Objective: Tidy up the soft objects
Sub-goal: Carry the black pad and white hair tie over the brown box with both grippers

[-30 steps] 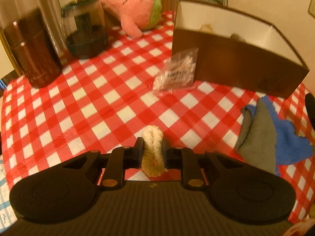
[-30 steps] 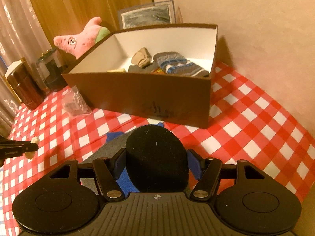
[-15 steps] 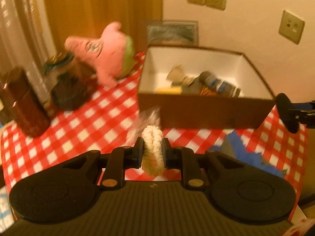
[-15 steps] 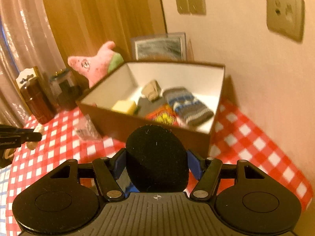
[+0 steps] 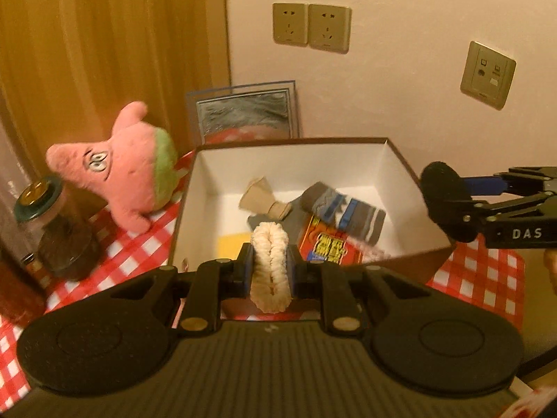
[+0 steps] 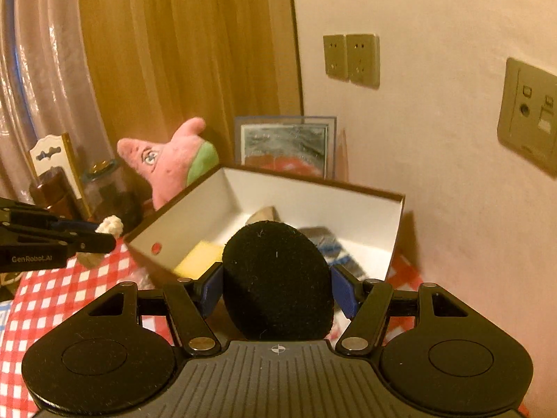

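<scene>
My left gripper (image 5: pixel 269 268) is shut on a cream fluffy scrunchie (image 5: pixel 269 264) and holds it in the air at the near edge of the brown cardboard box (image 5: pixel 400 158). My right gripper (image 6: pixel 276 289) is shut on a black round foam pad (image 6: pixel 276 282), raised over the box's near side (image 6: pixel 397 216); it shows from the side in the left wrist view (image 5: pixel 444 205). Inside the box lie a striped grey-blue sock (image 5: pixel 343 209), a tan sock (image 5: pixel 263 196), a yellow sponge (image 6: pixel 200 257) and a red packet (image 5: pixel 325 244).
A pink star plush (image 5: pixel 122 170) leans left of the box on the red checked tablecloth (image 5: pixel 484 271). A lidded glass jar (image 5: pixel 52 223) and a dark brown canister (image 6: pixel 52 191) stand at the left. A framed picture (image 5: pixel 245 111) leans on the wall behind the box.
Both grippers have risen from the table and moved toward the box with their objects. The blue and grey cloths and the plastic bag have left view.
</scene>
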`<action>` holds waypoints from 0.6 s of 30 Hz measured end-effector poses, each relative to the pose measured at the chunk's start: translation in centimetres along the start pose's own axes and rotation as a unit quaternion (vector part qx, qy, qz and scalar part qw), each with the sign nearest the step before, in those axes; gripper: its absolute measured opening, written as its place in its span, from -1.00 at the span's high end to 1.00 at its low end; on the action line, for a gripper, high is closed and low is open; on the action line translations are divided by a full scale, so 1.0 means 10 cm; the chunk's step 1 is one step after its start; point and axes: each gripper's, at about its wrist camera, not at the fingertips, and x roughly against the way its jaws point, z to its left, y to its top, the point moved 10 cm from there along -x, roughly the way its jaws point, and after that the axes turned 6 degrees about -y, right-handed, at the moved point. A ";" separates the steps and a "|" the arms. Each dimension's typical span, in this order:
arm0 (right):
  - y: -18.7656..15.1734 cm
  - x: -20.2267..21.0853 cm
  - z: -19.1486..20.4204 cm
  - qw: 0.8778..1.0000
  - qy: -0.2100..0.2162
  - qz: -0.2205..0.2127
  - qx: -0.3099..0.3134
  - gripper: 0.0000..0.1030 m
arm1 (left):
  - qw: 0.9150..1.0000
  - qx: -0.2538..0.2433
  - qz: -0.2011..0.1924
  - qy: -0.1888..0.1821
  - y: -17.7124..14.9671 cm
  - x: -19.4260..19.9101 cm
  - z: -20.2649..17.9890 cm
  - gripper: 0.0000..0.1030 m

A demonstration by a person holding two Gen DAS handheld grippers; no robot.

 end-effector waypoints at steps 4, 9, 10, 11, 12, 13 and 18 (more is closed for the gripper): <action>0.11 -0.12 -0.07 1.000 -0.005 -0.006 0.003 -0.26 | 1.000 -0.006 -0.002 -0.007 0.15 -0.15 -0.05 0.64; 0.18 -0.31 -0.15 1.000 -0.008 -0.003 0.006 -0.26 | 1.000 -0.007 0.002 -0.007 0.29 -0.37 -0.06 0.64; 0.18 -0.35 -0.16 1.000 -0.008 -0.001 0.006 -0.26 | 1.000 -0.007 0.004 -0.006 0.31 -0.42 -0.05 0.64; 0.19 -0.40 -0.17 1.000 -0.008 0.001 0.006 -0.26 | 1.000 -0.006 0.005 -0.004 0.32 -0.46 -0.04 0.64; 0.20 -0.45 -0.18 1.000 -0.008 0.003 0.008 -0.26 | 1.000 -0.005 0.007 -0.003 0.34 -0.50 -0.02 0.64; 0.21 -0.49 -0.19 1.000 -0.008 0.005 0.009 -0.26 | 1.000 -0.003 0.009 -0.002 0.36 -0.55 0.01 0.64; 0.26 -0.76 -0.22 1.000 -0.006 0.014 0.014 -0.26 | 1.000 -0.002 0.018 0.006 0.45 -0.80 0.12 0.64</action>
